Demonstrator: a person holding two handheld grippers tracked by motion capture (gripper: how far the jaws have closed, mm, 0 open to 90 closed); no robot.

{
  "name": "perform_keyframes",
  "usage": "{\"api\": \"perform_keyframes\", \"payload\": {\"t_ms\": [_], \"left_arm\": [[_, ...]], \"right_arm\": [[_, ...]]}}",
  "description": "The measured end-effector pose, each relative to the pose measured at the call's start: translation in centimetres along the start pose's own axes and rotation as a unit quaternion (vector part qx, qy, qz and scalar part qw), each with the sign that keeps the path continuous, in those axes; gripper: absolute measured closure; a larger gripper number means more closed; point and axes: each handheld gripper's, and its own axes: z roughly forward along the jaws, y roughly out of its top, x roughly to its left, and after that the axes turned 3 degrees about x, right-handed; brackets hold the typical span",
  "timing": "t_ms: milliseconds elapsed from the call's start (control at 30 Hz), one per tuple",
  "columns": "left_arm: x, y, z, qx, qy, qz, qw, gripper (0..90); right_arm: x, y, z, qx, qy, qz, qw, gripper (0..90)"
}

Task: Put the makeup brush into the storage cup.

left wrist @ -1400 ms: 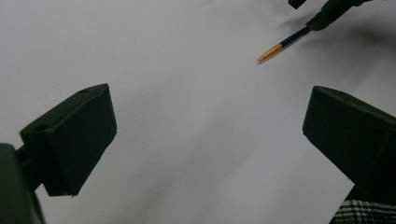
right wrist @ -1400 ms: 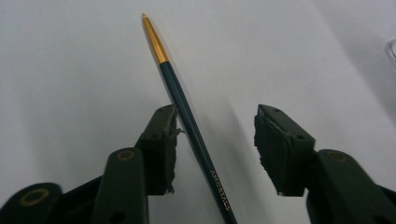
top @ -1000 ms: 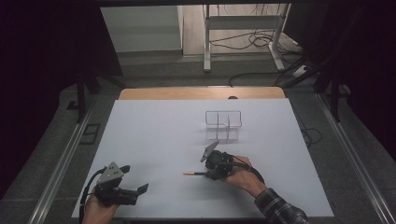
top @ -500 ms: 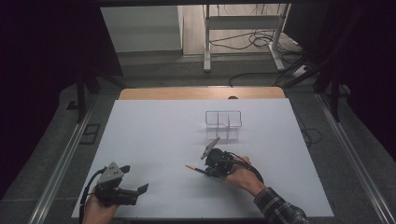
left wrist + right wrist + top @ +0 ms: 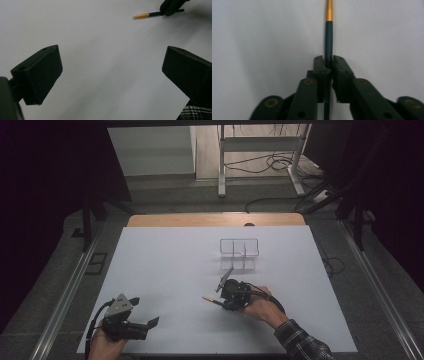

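A slim dark pen [image 5: 328,32] with an orange tip lies along the white table and points away from my right gripper [image 5: 328,62]. That gripper is shut on the pen's shaft, and its jaws have just eased slightly apart with the pen still pinched between them. In the high view the right gripper [image 5: 220,301] is at centre front, with the pen [image 5: 208,298] sticking out to its left. My left gripper [image 5: 148,327] rests at the front left corner. Its jaws are open with nothing between them [image 5: 110,75], and they face the distant pen [image 5: 147,15].
A clear compartmented holder [image 5: 239,253] stands just beyond the right gripper. The white table sheet [image 5: 160,265] has a wooden edge [image 5: 215,219] at the back. Metal rails run along both sides, with a dark floor and cables behind.
In the high view the pen's orange tip has shifted slightly up and right with the right gripper. The left gripper has not moved.
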Motion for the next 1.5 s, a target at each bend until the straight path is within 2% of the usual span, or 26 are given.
{"api": "perform_keyframes", "payload": {"t_ms": [100, 133, 300, 367, 400, 533, 967, 1233, 1333, 1433, 1500], "left_arm": [[0.0, 0.0, 0.0, 0.000, 0.000, 0.000, 1.0000, 3.4], [0.0, 0.0, 0.0, 0.000, 0.000, 0.000, 1.0000, 3.4], [0.0, 0.0, 0.0, -0.001, 0.000, 0.000, 1.0000, 3.4], [0.0, 0.0, 0.0, -0.001, 0.000, 0.000, 1.0000, 3.4], [0.0, 0.0, 0.0, -0.001, 0.001, 0.000, 1.0000, 3.4], [0.0, 0.0, 0.0, -0.001, 0.002, 0.000, 1.0000, 3.5], [0.0, 0.1, 0.0, 0.000, 0.002, -0.007, 1.0000, 3.9], [0.0, 0.3, -0.1, -0.002, -0.002, -0.027, 0.9996, 2.9], [0.1, 0.4, -0.2, -0.012, -0.015, -0.045, 0.9988, 3.0], [0.2, 0.6, -0.3, -0.022, -0.019, -0.057, 0.9979, 3.5], [0.2, 0.7, -0.3, -0.025, -0.023, -0.059, 0.9977, 4.4]], "right_arm": [[0.1, 0.4, 0.0, 0.015, -0.005, 0.001, 0.9999, 78.9], [0.4, 0.8, 0.0, 0.031, -0.014, -0.004, 0.9994, 83.6], [0.4, 0.9, 0.0, 0.036, -0.014, 0.000, 0.9993, 84.0], [0.3, 0.7, 0.0, 0.029, -0.009, 0.003, 0.9995, 84.1], [0.2, 0.5, -0.1, 0.016, 0.000, 0.015, 0.9998, 84.1], [0.0, 0.2, -0.5, -0.006, 0.000, 0.028, 0.9996, 84.1], [-0.3, -0.5, -2.2, -0.049, 0.003, 0.040, 0.9980, 84.0], [-0.2, -1.4, -3.6, -0.095, 0.002, 0.052, 0.9942, 84.0], [0.0, -1.7, -3.9, -0.108, 0.000, 0.052, 0.9928, 84.0], [0.2, -1.9, -4.4, -0.126, -0.004, 0.055, 0.9905, 84.0], [0.3, -2.0, -4.7, -0.137, -0.007, 0.053, 0.9891, 84.0]]}}
